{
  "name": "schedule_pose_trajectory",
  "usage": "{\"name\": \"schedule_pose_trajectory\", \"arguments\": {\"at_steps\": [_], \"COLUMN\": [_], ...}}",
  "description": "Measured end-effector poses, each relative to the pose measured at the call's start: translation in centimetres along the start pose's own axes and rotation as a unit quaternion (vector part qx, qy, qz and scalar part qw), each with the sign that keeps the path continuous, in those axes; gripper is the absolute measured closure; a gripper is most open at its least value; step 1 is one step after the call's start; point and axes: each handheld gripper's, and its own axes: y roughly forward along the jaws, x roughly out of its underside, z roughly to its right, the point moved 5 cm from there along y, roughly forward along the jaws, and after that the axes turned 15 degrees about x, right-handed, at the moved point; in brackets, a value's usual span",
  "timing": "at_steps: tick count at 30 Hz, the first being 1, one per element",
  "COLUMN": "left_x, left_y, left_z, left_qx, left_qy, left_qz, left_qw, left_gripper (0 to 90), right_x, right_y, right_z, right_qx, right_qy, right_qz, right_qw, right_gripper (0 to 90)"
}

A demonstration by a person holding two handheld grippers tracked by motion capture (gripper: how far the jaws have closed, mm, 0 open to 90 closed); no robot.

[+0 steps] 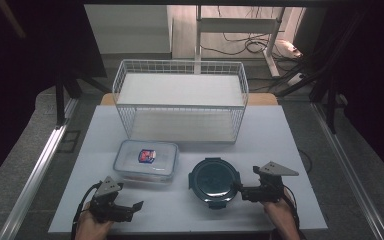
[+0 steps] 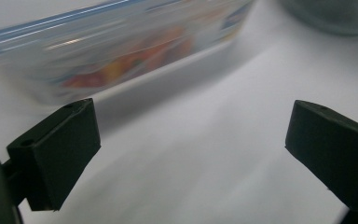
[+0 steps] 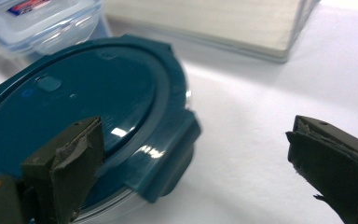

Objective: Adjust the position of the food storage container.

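A clear rectangular lidded box [image 1: 146, 159] with a red and blue label lies on the white table, left of centre. A round container with a dark teal clip lid [image 1: 213, 181] sits to its right. My left gripper [image 1: 132, 209] rests near the front edge, just below the box, jaws wide apart and empty; in the left gripper view the box [image 2: 107, 46] lies just ahead. My right gripper [image 1: 240, 189] sits at the round container's right edge, open. One of its jaws hangs over the teal lid [image 3: 74, 107] and the other over bare table.
A white wire basket [image 1: 180, 100] with a pale liner stands at the back middle of the white table [image 1: 290, 150]. Metal rails run along both sides of the table. A white stand and cables lie on the floor behind.
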Motion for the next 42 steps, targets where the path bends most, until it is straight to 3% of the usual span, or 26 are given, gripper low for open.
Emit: {"name": "schedule_pose_trajectory", "arguments": {"at_steps": [5, 7, 11, 16, 18, 21, 27, 31, 36, 41, 42], "left_x": [0.1, 0.2, 0.0, 0.0, 0.1, 0.2, 0.0, 0.0, -0.1, -0.2, -0.1], "left_y": [0.2, 0.3, 0.2, 0.4, 0.6, 0.8, 0.8, 0.9, 0.9, 0.7, 0.7], "left_z": [-0.1, -0.1, -0.1, -0.3, -0.2, 0.0, 0.3, 0.4, 0.5, 0.3, 0.3], "left_qx": [-0.009, -0.021, -0.022, -0.001, 0.014, 0.020, 0.035, 0.047, 0.045, 0.045, 0.047], "left_qy": [0.010, 0.018, 0.025, 0.024, 0.023, 0.031, 0.039, 0.046, 0.055, 0.052, 0.049], "left_qz": [-0.006, -0.012, 0.000, 0.011, 0.009, 0.001, 0.014, 0.016, 0.021, 0.028, 0.028], "left_qw": [0.9999, 0.9995, 0.9994, 0.9996, 0.9996, 0.9993, 0.9985, 0.9977, 0.9972, 0.9973, 0.9973], "left_gripper": [2.0, 2.0, 1.8, 1.2, 0.5, 0.0, 0.0, 0.1, 0.1, 0.3, 0.4], "right_x": [-0.4, -0.5, -0.4, -0.5, -0.5, -0.7, -1.0, -1.3, -2.2, -3.2, -3.5], "right_y": [-0.3, -0.3, 0.0, 0.0, 0.0, -0.2, -0.3, -0.5, -0.7, -0.8, -0.8], "right_z": [0.4, 0.5, 0.7, 0.7, 0.7, 0.8, 0.2, -0.8, -2.0, -3.9, -4.9], "right_qx": [0.013, 0.019, 0.033, 0.034, 0.030, 0.024, 0.009, -0.009, -0.019, -0.047, -0.056], "right_qy": [0.014, 0.020, 0.023, 0.032, 0.035, 0.038, 0.013, -0.005, -0.024, -0.046, -0.065], "right_qz": [0.011, 0.009, 0.000, -0.013, -0.015, -0.016, -0.023, -0.028, -0.031, -0.032, -0.033], "right_qw": [0.9998, 0.9996, 0.9992, 0.9988, 0.9988, 0.9989, 0.9996, 0.9995, 0.9991, 0.9973, 0.9958], "right_gripper": [2.8, 1.5, 0.9, 0.7, 0.7, 0.7, 0.7, 5.4, 11.1, 29.8, 41.0]}}
